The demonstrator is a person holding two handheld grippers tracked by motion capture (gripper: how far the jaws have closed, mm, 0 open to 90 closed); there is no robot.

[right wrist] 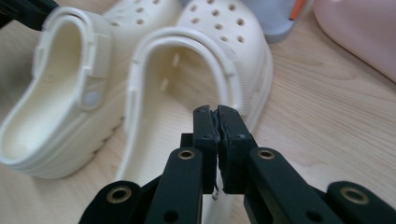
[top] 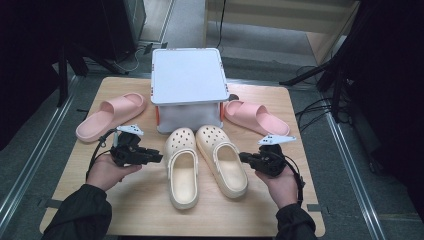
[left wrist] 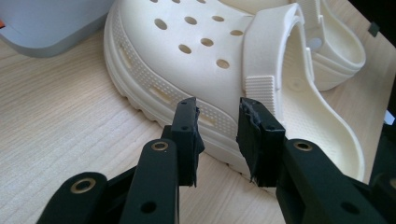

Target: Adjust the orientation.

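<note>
Two cream clogs lie side by side on the wooden table, toes toward the white box: the left clog (top: 182,170) (left wrist: 187,46) (right wrist: 60,93) and the right clog (top: 222,160) (right wrist: 205,70). My left gripper (top: 159,157) (left wrist: 217,116) points at the left clog's outer side, close to its sole. Its jaws stand apart with nothing between them. My right gripper (top: 242,157) (right wrist: 217,112) sits at the right clog's outer edge near the heel opening. Its jaws are pressed together and hold nothing.
A white lidded box (top: 187,80) stands at the table's back centre. One pink slide (top: 111,116) lies left of the box, another pink slide (top: 255,117) to its right. The table (top: 150,210) has bare wood along its front edge.
</note>
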